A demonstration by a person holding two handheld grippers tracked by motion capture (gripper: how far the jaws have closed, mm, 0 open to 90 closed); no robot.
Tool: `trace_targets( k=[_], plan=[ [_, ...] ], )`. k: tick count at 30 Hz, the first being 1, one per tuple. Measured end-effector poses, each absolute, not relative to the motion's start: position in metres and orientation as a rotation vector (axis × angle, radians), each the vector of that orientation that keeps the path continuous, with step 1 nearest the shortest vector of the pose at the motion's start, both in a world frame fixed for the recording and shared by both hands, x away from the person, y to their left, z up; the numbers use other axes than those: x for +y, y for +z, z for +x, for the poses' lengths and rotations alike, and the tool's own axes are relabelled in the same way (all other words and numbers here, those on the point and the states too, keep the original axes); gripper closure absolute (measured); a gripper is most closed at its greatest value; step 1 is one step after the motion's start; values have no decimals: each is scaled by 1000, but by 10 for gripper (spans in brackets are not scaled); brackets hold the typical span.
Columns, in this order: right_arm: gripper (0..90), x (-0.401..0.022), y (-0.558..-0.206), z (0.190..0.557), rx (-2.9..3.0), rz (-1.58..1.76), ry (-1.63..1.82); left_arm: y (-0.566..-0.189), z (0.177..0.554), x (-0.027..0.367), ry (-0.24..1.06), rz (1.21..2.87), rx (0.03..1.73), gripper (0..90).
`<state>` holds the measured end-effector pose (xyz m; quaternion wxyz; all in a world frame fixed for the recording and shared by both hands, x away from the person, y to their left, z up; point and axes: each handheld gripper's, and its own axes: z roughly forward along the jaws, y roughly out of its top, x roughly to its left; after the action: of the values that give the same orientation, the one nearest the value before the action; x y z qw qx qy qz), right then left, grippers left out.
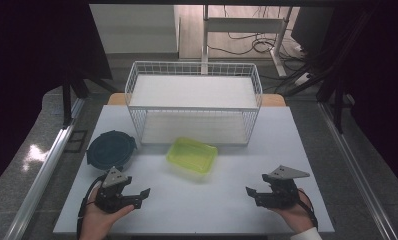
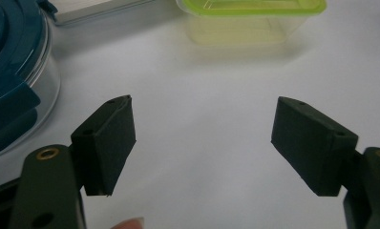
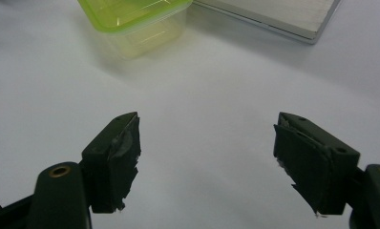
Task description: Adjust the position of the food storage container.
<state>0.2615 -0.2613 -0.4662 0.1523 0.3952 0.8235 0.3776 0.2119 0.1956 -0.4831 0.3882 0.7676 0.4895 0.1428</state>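
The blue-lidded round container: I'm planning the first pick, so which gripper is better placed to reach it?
Left, probably. The left gripper sits just below the container, jaws open and empty; the right gripper is across the table.

Two containers lie on the white table, both untouched.

The yellow-green container [image 1: 192, 154] is a shallow, translucent rectangular tub, open-topped and empty, resting flat on its base and turned slightly askew; it sits near the table's middle, just in front of the wire rack. The round blue-lidded container [image 1: 111, 149] is a clear-walled bowl closed with a dark blue lid, upright, at about nine o'clock from the tub and apart from it, close to the table's left edge. In the left gripper view, the lid's clip tabs lie folded down its side.
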Motion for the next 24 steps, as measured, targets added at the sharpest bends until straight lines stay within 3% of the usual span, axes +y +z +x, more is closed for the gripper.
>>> trace_targets(
  k=[10,12,19,24],
  plan=[
    [245,-262,-469,264,2377,1149,1083,-471,214,193,319,1949,1210,273],
    [246,-261,-467,261,2377,1139,1091,-466,211,192,239,1958,1183,272],
    [246,-258,-467,259,2375,1132,1082,-450,215,207,266,1947,1196,312],
    [245,-259,-468,259,2378,1142,1067,-428,227,219,353,1960,1197,345]
  ],
)
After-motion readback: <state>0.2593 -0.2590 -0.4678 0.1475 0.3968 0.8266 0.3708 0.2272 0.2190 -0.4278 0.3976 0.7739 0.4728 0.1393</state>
